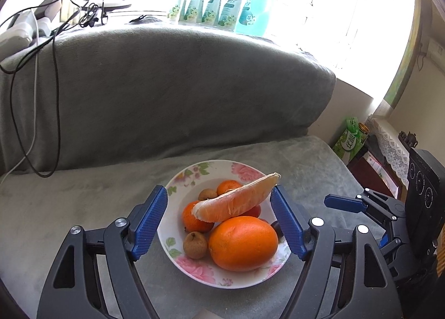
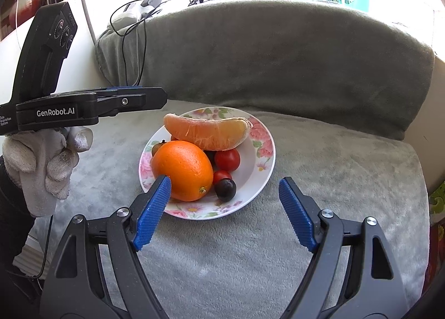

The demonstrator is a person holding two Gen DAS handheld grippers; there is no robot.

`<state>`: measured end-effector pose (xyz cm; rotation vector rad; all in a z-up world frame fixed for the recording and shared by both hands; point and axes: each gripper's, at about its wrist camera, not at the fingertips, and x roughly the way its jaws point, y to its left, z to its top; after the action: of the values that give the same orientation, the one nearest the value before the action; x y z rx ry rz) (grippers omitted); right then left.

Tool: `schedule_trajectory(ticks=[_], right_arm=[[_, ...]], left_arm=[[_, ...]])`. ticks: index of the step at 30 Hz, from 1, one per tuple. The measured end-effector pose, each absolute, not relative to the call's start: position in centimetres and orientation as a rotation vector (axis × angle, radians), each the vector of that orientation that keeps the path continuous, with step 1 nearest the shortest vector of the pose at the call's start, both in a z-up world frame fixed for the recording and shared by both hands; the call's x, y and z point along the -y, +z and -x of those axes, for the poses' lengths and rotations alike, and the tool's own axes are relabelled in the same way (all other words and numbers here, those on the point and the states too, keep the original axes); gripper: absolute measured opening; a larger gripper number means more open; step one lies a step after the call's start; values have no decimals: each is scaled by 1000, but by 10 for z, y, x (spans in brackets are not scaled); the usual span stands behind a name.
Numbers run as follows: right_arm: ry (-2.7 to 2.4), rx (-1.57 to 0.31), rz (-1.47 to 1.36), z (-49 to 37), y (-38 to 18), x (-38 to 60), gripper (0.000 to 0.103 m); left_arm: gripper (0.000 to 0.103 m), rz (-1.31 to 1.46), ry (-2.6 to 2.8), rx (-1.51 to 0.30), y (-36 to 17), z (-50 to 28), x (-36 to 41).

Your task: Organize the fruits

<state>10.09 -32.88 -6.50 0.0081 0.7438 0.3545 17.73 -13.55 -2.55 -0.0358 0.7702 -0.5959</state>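
2 grippers, our left gripper (image 1: 219, 221) and right gripper (image 2: 224, 212), hover spread and empty over the floral plate (image 2: 265, 157), where the soft, probably fragile pomelo wedge (image 2: 207, 131) tops a firm orange (image 2: 182, 170), so we'd pinch the wedge gently mid-length.

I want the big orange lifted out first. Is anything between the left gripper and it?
Nothing blocks the near side: the left gripper is open over the plate. But the peeled pomelo wedge appears to rest on the big orange at its far top edge.
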Motion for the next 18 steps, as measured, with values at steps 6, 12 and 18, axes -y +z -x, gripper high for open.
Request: schedule_trajectory(ticks=[6,12,18], right_arm=[[332,-732,-10,-96,-59,328,83],[293,-704,-13,-88,-52,329,83],[221,-658,-30,-78,-41,330,97]], left_arm=[[77,37,-584,-757,-21,-168,132],[80,34,-567,-733,-17,-154,125],[80,20,-535,-708,-13,-133,118]])
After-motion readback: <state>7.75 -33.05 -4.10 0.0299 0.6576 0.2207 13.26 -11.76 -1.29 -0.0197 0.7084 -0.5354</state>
